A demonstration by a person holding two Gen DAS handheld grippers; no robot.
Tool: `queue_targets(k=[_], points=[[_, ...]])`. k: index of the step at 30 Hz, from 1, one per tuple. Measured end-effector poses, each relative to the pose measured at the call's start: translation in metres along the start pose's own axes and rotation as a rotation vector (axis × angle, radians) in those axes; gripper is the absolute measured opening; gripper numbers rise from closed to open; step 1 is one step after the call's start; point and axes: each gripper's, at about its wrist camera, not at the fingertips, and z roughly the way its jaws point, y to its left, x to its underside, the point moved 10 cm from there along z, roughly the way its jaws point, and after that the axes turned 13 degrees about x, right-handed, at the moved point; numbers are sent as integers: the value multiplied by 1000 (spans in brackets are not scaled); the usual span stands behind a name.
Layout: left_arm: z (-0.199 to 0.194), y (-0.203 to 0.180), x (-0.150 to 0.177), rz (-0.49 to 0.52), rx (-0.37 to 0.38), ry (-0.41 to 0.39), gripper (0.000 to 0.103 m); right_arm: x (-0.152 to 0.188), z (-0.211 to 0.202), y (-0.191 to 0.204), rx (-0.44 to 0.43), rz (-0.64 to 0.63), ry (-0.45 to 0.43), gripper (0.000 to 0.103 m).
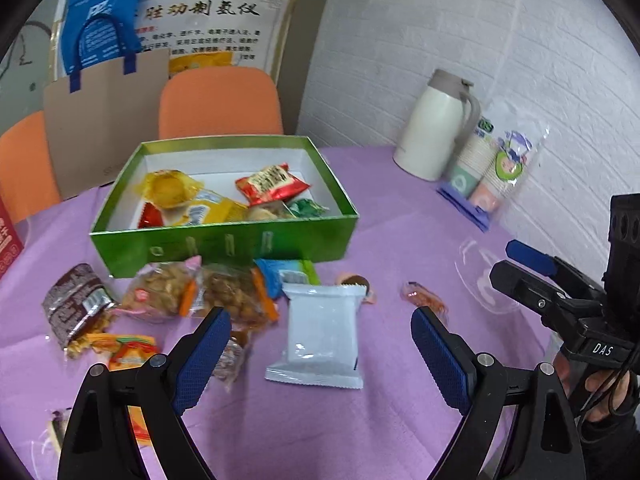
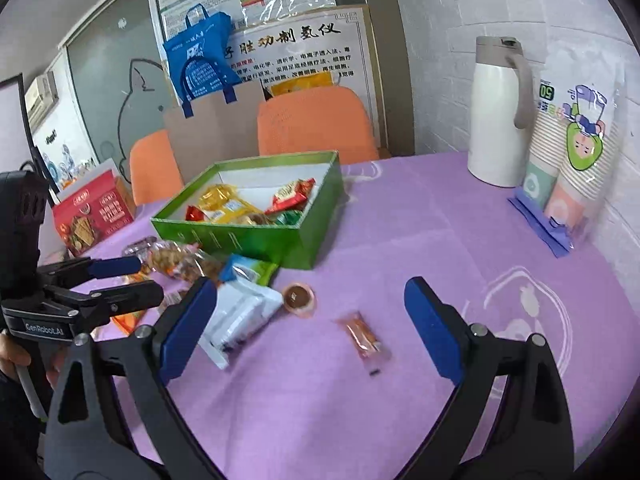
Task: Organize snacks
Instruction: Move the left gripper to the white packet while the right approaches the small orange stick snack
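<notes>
Many snacks are lying on the purple table point(image 1: 400, 420) in front of the green box point(image 1: 224, 240), and I am putting them in one by one. Both my left tongs point(image 1: 320, 354) and right tongs point(image 2: 308, 330) are hanging wide open, holding nothing. Next I am probably going for the white packet point(image 1: 322, 336) between my left tongs.

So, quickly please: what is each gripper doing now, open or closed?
Left gripper: open, holding nothing.
Right gripper: open, holding nothing.
</notes>
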Motion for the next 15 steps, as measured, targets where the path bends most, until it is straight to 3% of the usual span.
queue_targets(k=[2,7,15], points=[[22,-7,12,25,-4,40,93,16,9,-10,25,-28,45,81],[58,-6,33,21,-25,120,89,48,42,-18,58,-131,138,74],[79,13,38,-1,-78,161,89,57,87,-17,51,-133,217,65]])
